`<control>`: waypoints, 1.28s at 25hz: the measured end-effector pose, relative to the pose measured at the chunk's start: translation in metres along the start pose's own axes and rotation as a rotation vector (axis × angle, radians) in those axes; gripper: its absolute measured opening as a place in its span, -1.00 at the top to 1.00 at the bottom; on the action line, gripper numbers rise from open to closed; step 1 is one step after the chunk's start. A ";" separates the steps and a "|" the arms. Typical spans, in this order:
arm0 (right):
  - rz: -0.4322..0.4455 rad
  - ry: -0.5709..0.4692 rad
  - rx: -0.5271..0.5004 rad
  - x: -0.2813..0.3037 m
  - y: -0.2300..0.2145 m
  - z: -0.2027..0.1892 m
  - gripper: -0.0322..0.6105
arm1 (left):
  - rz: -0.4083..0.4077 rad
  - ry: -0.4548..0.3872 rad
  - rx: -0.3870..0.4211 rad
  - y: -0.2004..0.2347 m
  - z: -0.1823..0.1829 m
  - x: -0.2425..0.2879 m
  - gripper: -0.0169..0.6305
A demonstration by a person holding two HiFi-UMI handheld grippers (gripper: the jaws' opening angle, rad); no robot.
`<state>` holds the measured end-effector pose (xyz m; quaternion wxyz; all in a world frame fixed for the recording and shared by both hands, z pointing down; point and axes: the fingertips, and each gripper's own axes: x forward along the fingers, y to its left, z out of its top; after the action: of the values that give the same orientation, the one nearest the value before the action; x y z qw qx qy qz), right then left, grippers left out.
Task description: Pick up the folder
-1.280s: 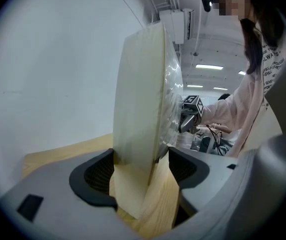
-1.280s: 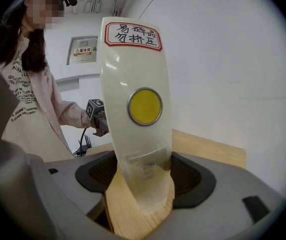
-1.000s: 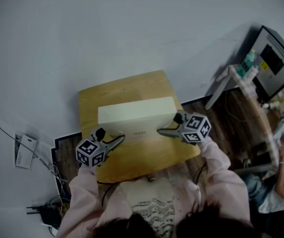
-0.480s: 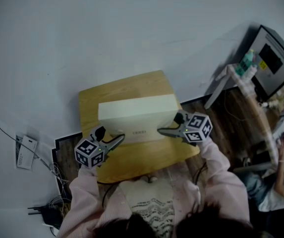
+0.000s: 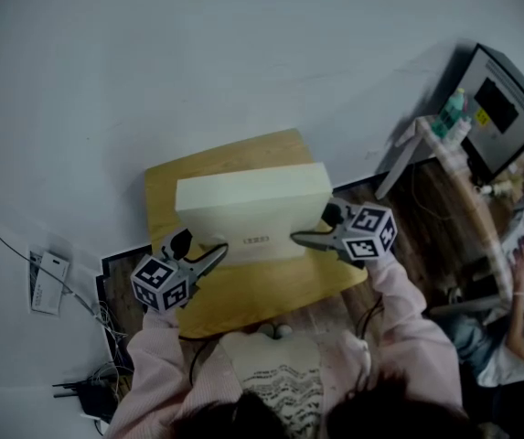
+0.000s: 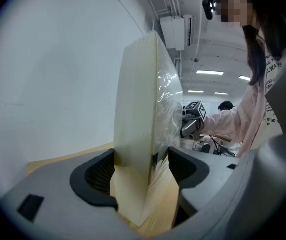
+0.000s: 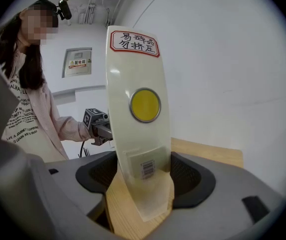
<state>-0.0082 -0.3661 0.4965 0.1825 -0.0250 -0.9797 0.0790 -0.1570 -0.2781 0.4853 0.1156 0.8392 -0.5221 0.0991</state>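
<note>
The left gripper (image 5: 218, 251) is clenched on the near left corner of the folder (image 5: 248, 204); in the left gripper view both dark jaw pads press against the folder's two faces, with the corner poking down between them and wood grain showing below it. The right gripper (image 5: 296, 238) grips the near right corner in the same way, its jaws closed on the cream spine end. Each gripper carries its marker cube toward the person, the left cube (image 5: 163, 282) over the table's near left corner, the right cube (image 5: 368, 231) just off the table's right edge. The folder is a thick cream box type with its long side running parallel to the table's near edge, held over the middle and far half of the small wooden table (image 5: 243, 291) (whether its far edge rests on the wood cannot be told). Its right end covers part of the table's right edge in the head view. A small printed label (image 5: 255, 240) sits on the near side between the two grippers. On the right spine end there is a round yellow sticker (image 7: 144, 104), a red-bordered label (image 7: 134, 43) above it and a barcode sticker (image 7: 146, 169) below; on the left side, clear plastic wrap (image 6: 167, 104) clings to one face. The person's pink sleeves (image 5: 399, 300) run back from the grippers. Past the table lies a pale floor (image 5: 197, 53), with cables (image 5: 24, 245) and a card (image 5: 47, 277) at the left, and a dark screen (image 5: 504, 108) at the upper right.
</note>
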 end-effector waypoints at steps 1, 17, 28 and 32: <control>0.003 -0.001 0.003 -0.001 0.002 0.003 -0.13 | 0.001 -0.004 0.001 -0.001 0.002 -0.001 -0.15; -0.012 -0.025 -0.003 -0.019 0.021 0.043 -0.13 | 0.018 -0.079 0.016 -0.011 0.040 -0.021 -0.14; -0.025 -0.081 -0.026 -0.029 0.033 0.073 -0.13 | 0.048 -0.148 0.035 -0.017 0.068 -0.038 -0.14; -0.033 -0.093 -0.045 -0.032 0.038 0.081 -0.13 | 0.055 -0.158 0.038 -0.019 0.072 -0.042 -0.14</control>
<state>-0.0071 -0.3427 0.4049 0.1376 -0.0095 -0.9889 0.0551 -0.1550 -0.2554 0.4026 0.0550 0.8318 -0.5504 0.0455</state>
